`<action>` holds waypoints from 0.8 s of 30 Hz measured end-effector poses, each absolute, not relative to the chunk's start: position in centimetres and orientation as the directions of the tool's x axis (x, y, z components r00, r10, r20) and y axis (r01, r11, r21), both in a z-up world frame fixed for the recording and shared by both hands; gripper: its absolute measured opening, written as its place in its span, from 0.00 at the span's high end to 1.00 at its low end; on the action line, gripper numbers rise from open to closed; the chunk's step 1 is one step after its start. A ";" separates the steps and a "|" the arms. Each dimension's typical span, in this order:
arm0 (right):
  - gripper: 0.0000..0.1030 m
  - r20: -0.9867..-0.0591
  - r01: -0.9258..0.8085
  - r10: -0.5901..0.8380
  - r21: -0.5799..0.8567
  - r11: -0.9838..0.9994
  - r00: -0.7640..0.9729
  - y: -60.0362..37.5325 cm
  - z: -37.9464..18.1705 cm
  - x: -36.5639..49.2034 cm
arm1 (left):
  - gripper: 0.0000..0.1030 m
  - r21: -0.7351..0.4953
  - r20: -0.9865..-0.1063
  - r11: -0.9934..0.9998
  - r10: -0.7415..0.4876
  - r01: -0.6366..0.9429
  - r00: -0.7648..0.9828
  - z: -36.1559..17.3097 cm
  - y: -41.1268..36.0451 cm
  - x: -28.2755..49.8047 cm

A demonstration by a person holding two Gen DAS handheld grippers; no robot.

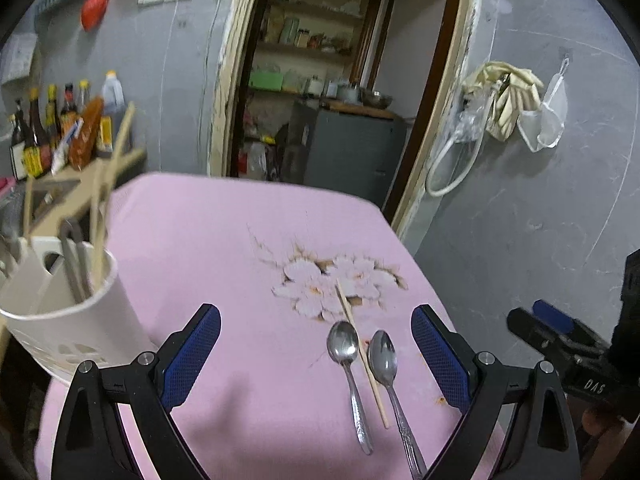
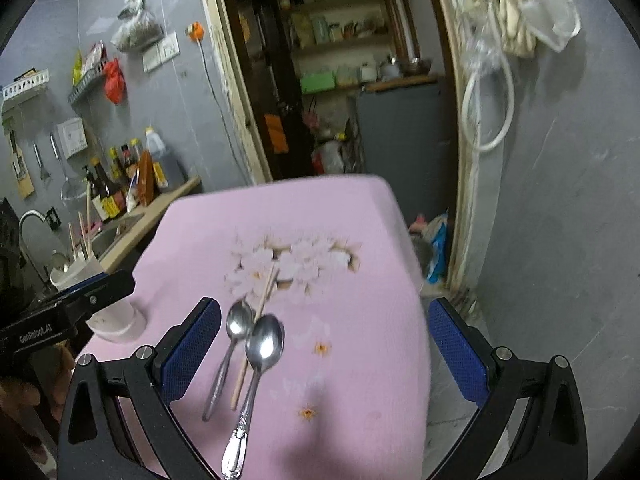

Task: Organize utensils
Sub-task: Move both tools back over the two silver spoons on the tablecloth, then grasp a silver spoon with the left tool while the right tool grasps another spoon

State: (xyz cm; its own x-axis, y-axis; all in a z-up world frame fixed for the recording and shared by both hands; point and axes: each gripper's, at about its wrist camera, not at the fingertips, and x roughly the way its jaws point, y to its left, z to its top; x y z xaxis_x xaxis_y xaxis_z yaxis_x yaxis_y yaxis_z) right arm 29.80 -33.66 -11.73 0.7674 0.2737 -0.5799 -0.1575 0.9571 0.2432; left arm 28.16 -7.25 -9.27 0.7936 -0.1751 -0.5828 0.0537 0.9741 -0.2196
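Note:
Two steel spoons lie side by side on the pink tablecloth [image 1: 224,240], a plain one [image 1: 346,364] on the left and an ornate-handled one [image 1: 390,380] on the right, with a single wooden chopstick [image 1: 362,352] between them. The right wrist view shows the same plain spoon [image 2: 232,344], ornate spoon [image 2: 260,360] and chopstick [image 2: 256,328]. A white utensil holder [image 1: 68,304] at the table's left edge holds chopsticks and a grey utensil. My left gripper [image 1: 316,356] hovers open above the cloth, left of the spoons. My right gripper [image 2: 324,348] is open too, with the spoons near its left finger.
A sink counter with sauce bottles [image 1: 52,132] and a tap [image 2: 30,220] stands left of the table. Beyond the table's far edge is an open doorway with a grey cabinet [image 1: 352,148]. The grey floor [image 2: 560,280] lies to the right.

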 end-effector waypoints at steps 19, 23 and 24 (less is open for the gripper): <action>0.54 -0.699 -0.329 0.472 0.341 0.880 0.538 -30.2 -19.4 36.0 | 0.44 -0.309 -0.718 0.948 -0.287 0.079 0.634 -16.6 -8.1 34.3; 0.63 -0.701 -0.365 0.507 0.360 0.859 0.501 -29.6 -20.0 36.7 | 0.55 -0.344 -0.728 0.934 -0.333 0.102 0.600 -17.6 -8.3 35.6; 0.65 -0.703 -0.374 0.513 0.362 0.854 0.492 -29.4 -20.1 36.9 | 0.58 -0.350 -0.730 0.931 -0.341 0.104 0.592 -17.8 -8.3 35.9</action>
